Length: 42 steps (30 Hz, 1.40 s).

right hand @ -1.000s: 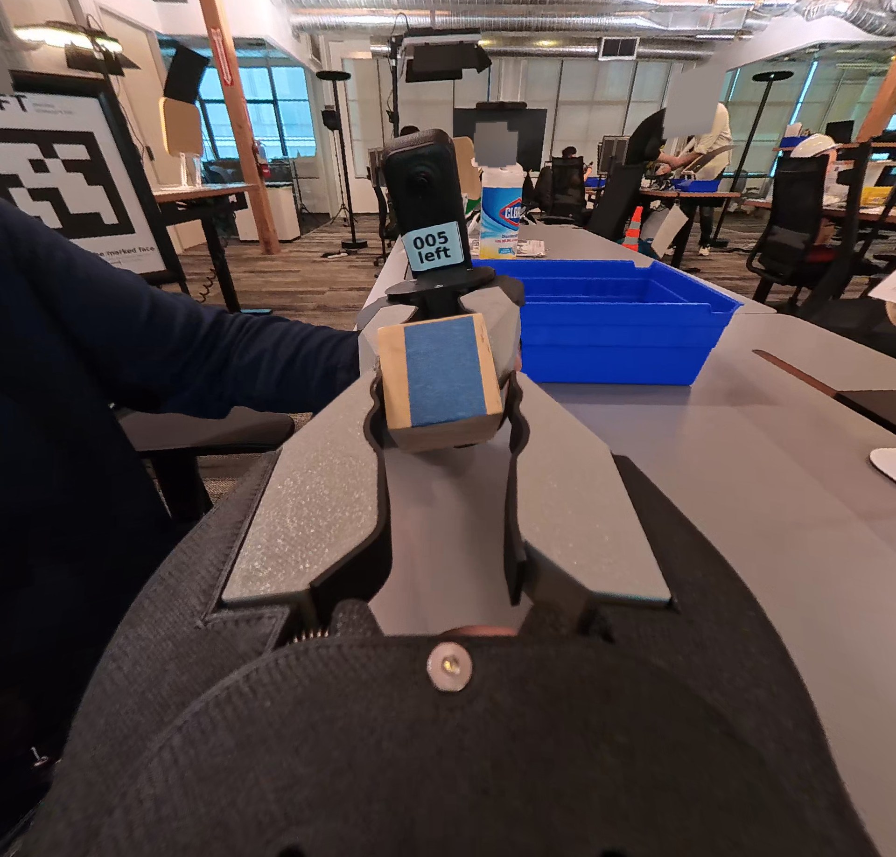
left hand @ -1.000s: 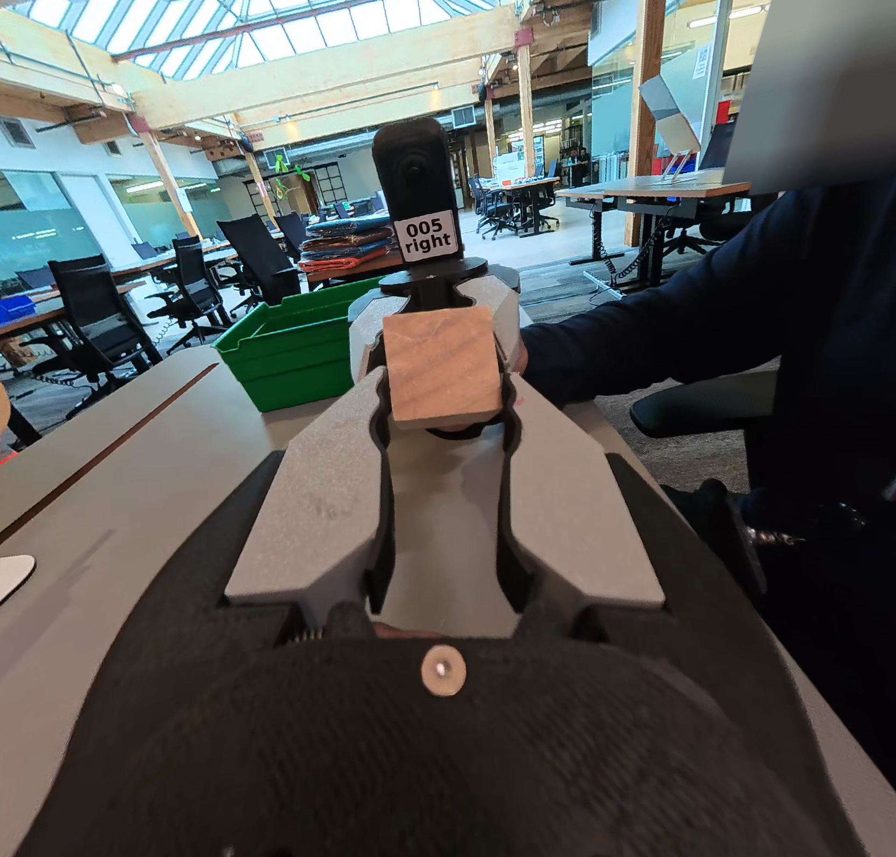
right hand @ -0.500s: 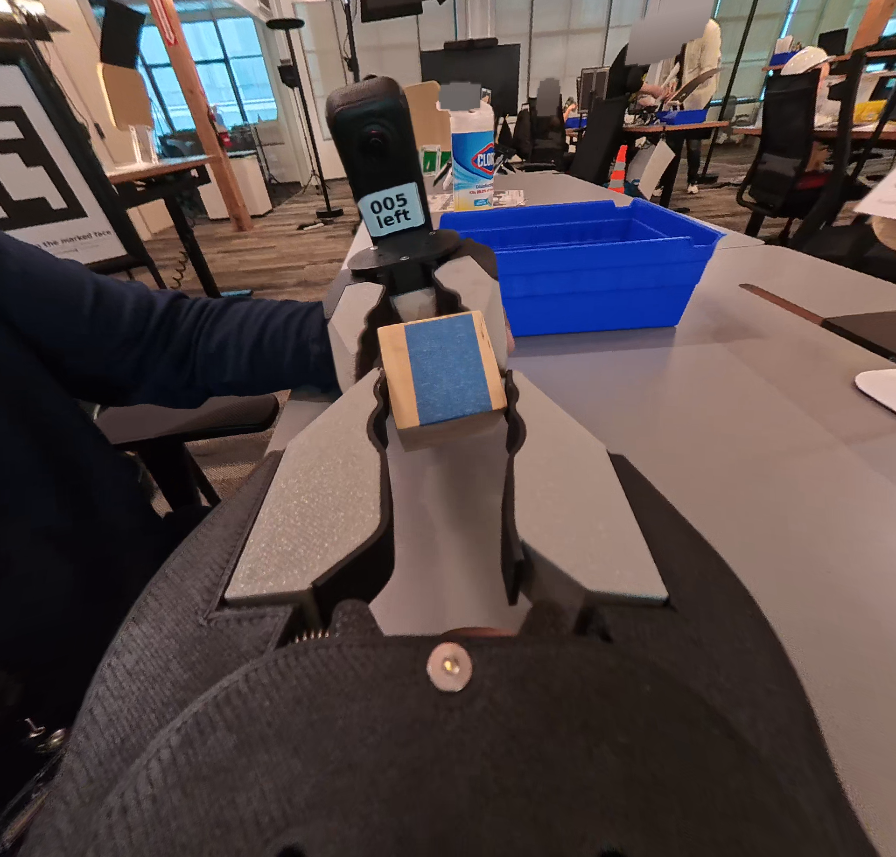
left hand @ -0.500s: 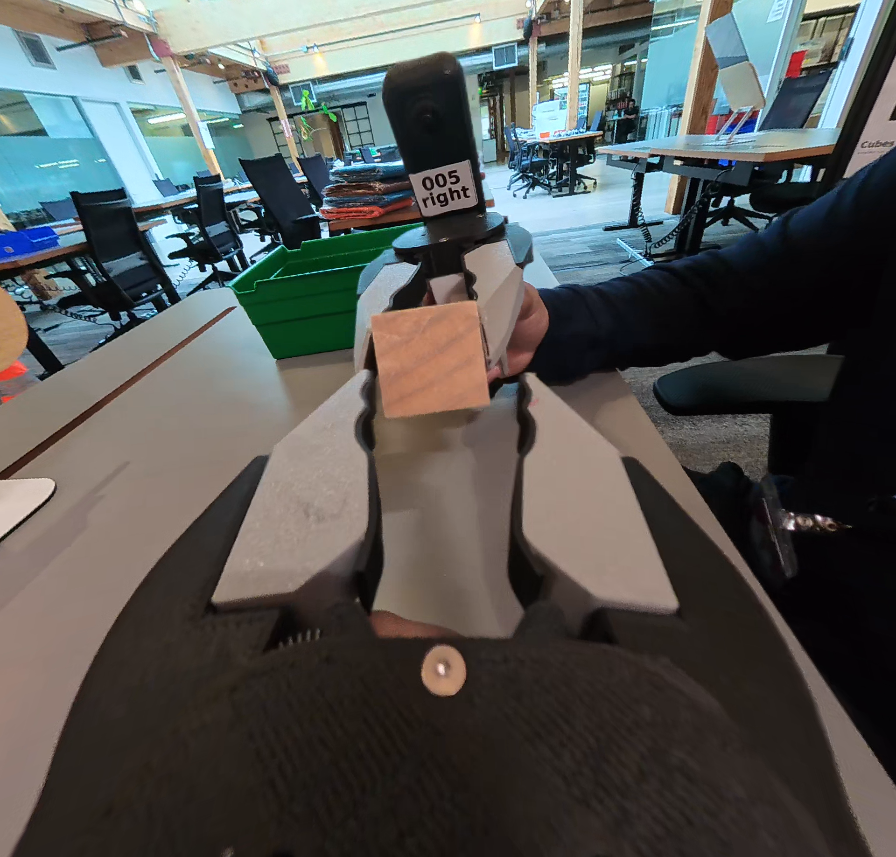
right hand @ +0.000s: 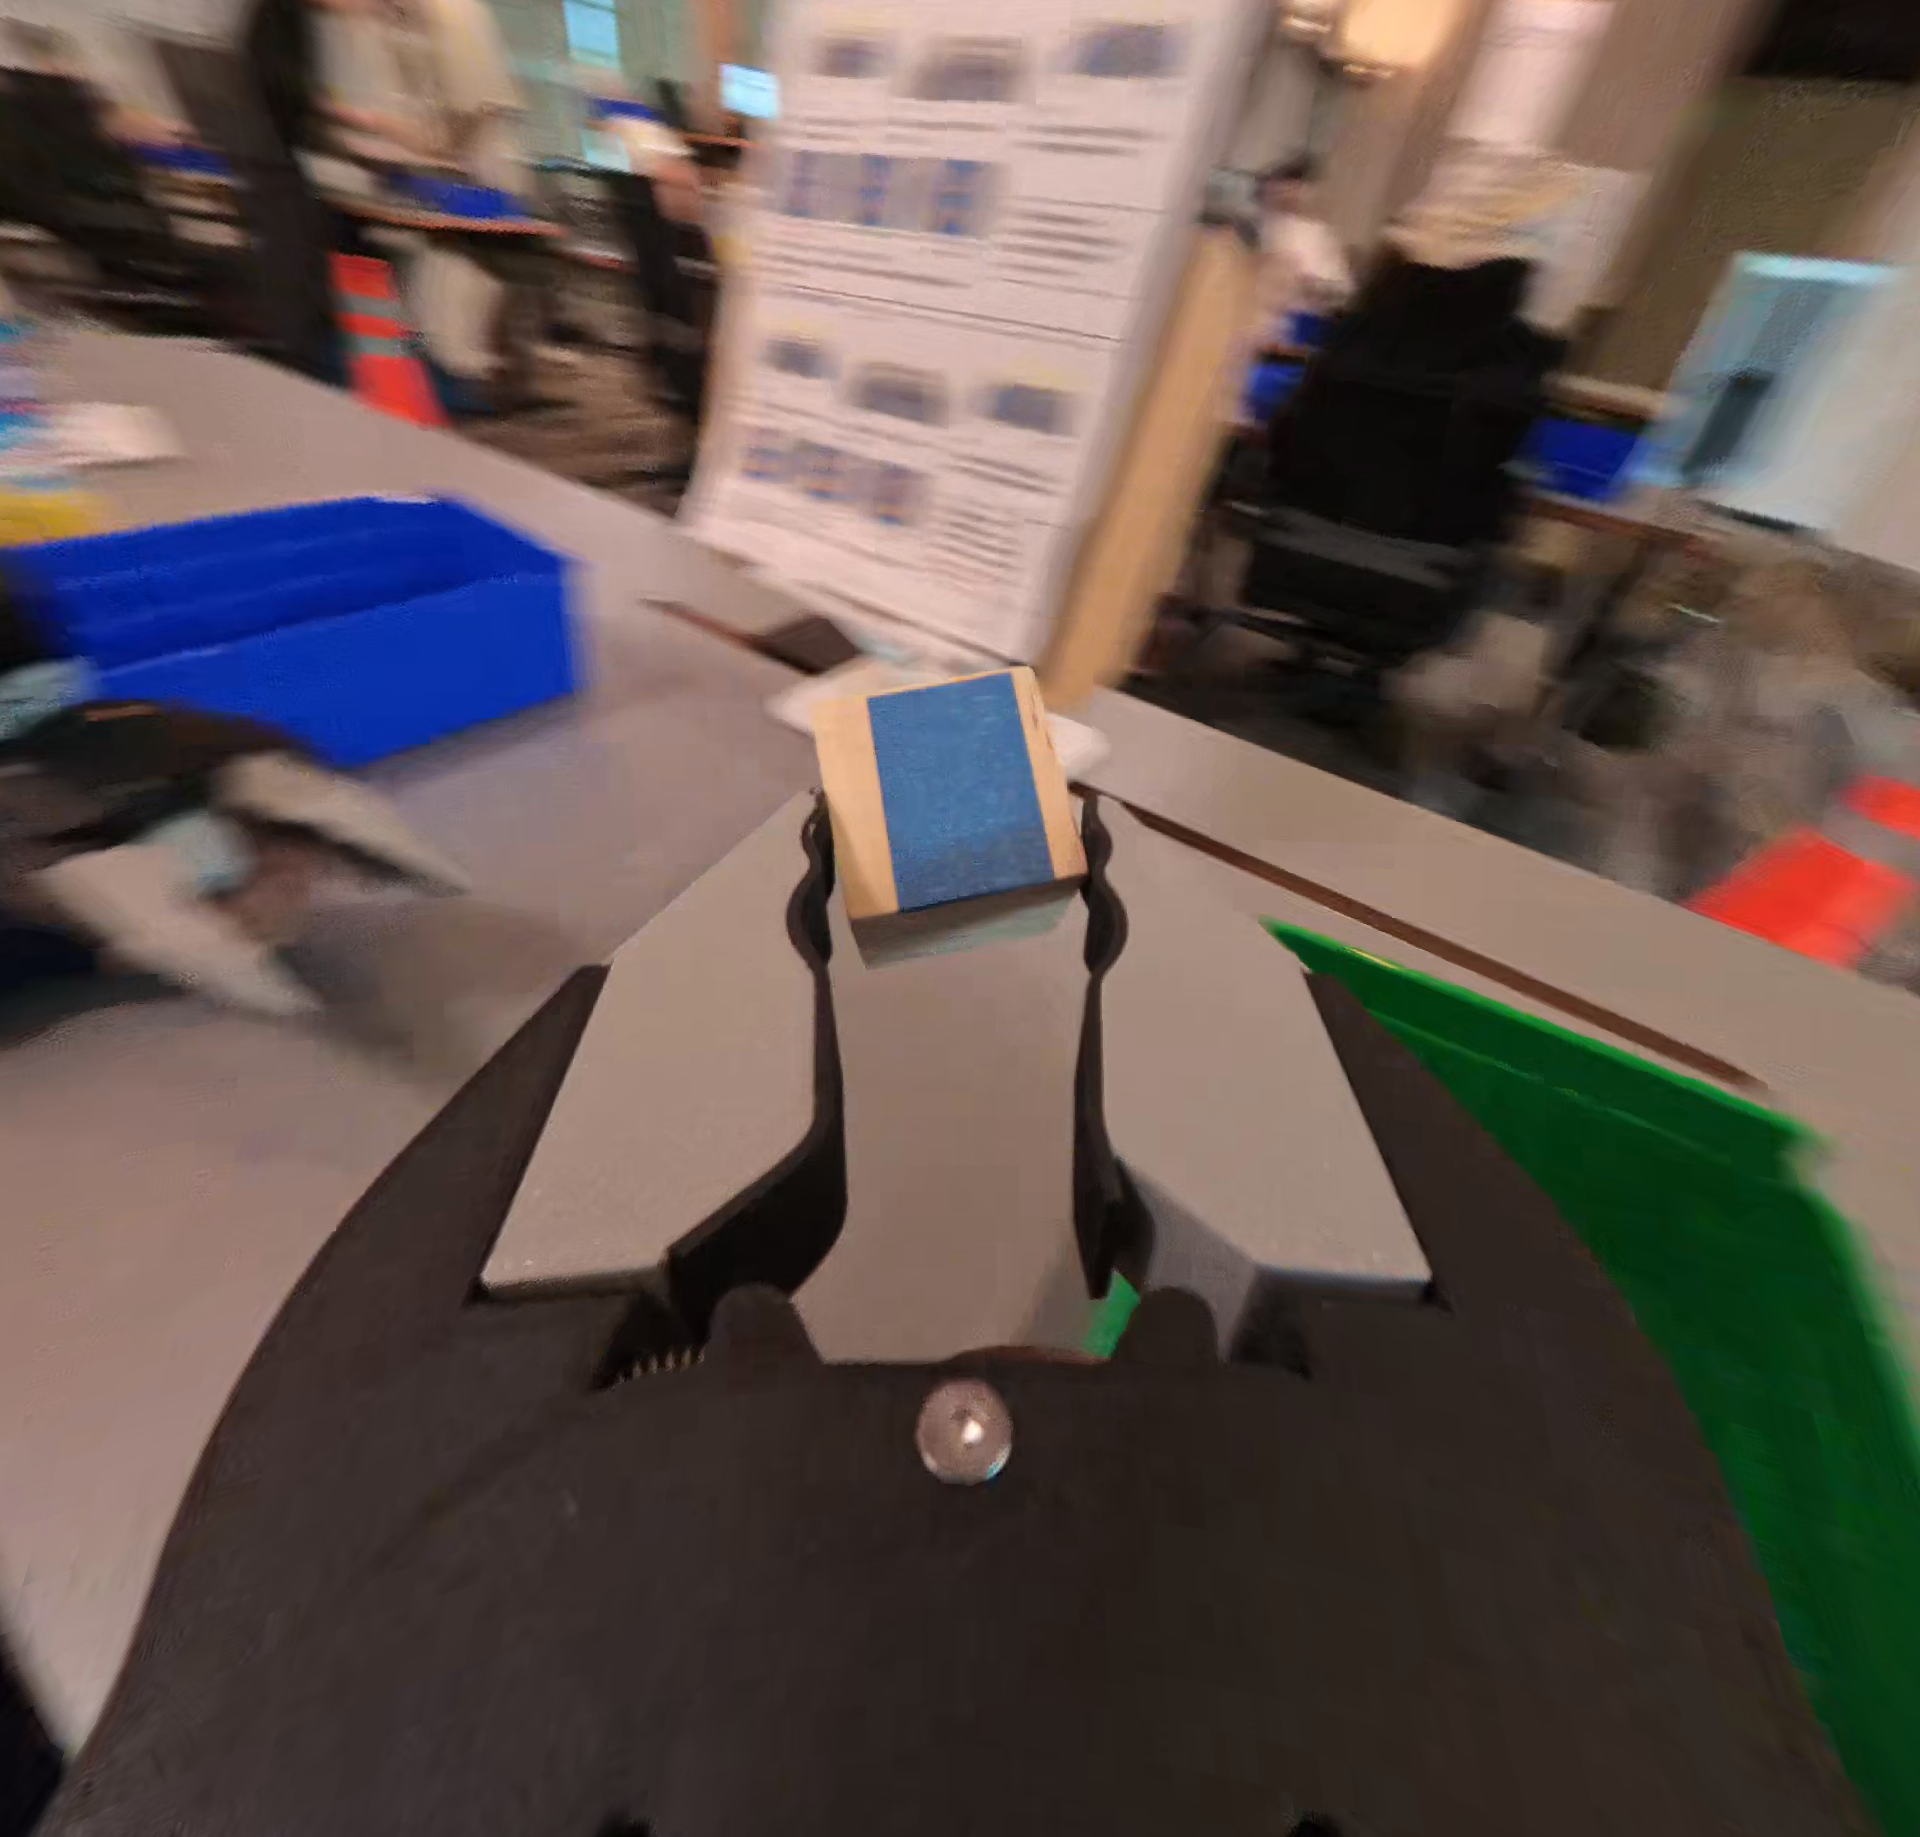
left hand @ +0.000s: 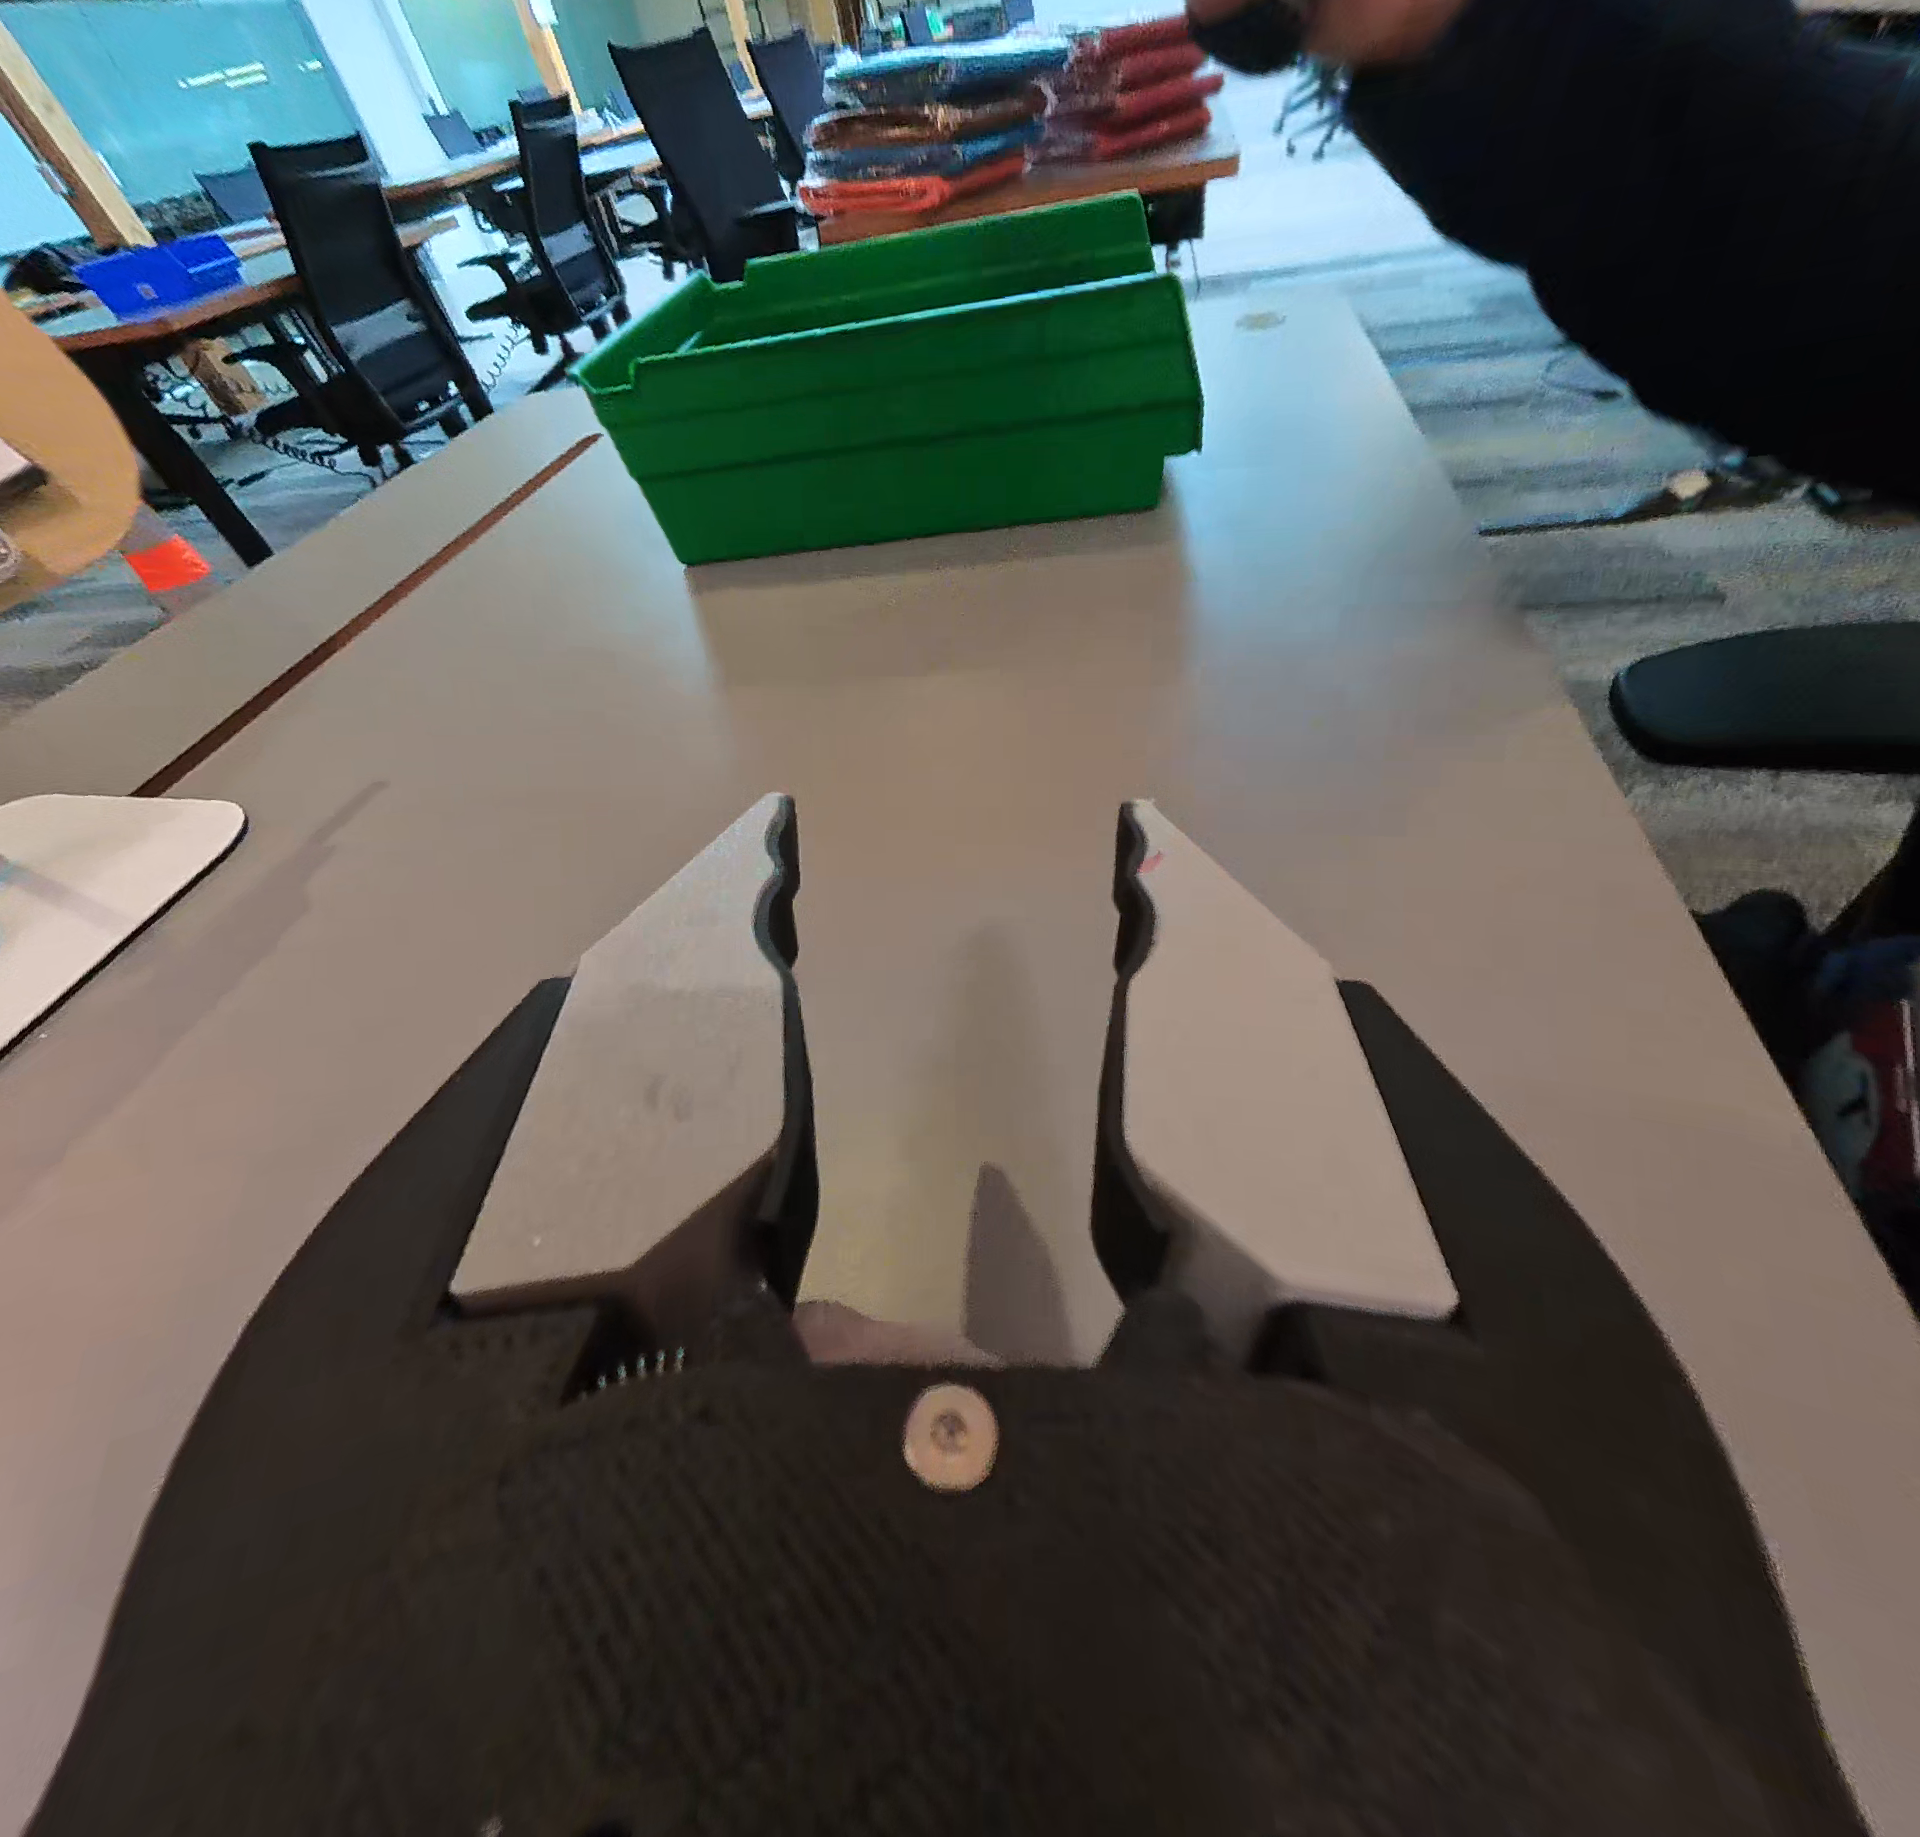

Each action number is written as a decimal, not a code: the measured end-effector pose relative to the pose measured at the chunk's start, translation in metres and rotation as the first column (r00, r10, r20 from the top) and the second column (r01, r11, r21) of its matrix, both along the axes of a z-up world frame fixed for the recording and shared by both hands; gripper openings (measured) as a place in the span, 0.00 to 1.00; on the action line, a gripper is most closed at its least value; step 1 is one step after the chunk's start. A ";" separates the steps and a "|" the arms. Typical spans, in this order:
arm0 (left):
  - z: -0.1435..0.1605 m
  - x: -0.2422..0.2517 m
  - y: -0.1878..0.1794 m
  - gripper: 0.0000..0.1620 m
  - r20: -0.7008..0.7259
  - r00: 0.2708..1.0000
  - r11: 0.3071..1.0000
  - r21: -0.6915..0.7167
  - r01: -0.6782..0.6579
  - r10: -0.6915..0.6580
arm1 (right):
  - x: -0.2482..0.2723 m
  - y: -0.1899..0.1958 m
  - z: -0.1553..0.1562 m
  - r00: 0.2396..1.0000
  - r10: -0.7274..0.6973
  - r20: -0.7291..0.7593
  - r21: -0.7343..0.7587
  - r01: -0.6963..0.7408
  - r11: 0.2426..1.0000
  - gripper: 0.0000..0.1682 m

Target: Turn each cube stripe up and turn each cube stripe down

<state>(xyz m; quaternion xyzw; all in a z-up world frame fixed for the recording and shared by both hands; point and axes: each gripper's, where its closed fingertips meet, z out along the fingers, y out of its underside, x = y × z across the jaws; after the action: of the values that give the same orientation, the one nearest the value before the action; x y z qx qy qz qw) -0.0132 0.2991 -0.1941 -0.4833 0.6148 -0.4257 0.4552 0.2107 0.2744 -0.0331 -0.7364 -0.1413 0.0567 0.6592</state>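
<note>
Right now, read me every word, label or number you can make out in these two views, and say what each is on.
Nothing can be read.
White poster board: rows of print and small pictures, too blurred to read.
Wooden cube held in the right gripper: a blue stripe only, no writing.
Green bin and open left gripper: no writing shows.

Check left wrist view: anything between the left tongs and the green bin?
Nothing: only bare grey table lies between the open left tongs and the green bin.
</note>
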 end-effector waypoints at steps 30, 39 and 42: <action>-0.034 0.009 0.005 0.36 -0.179 0.982 0.998 -0.022 -0.064 0.060 | 0.053 0.060 -0.027 0.981 -0.165 0.101 -0.165 0.180 0.970 0.28; -0.035 0.007 0.010 0.36 -0.188 0.977 0.995 -0.003 -0.097 0.095 | -0.159 0.089 -0.111 0.957 0.289 0.017 -0.271 -0.274 0.923 0.31; -0.035 0.006 0.013 0.36 -0.186 0.977 0.994 -0.010 -0.112 0.108 | -0.183 0.110 -0.170 0.947 0.320 -0.015 -0.335 -0.306 0.891 0.31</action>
<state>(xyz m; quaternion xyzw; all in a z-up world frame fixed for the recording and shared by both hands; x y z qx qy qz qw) -0.0073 0.3121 -0.2290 -0.5587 0.6224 -0.3591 0.4141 0.0276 0.3847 -0.2028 -0.8057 -0.2598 0.1704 0.5043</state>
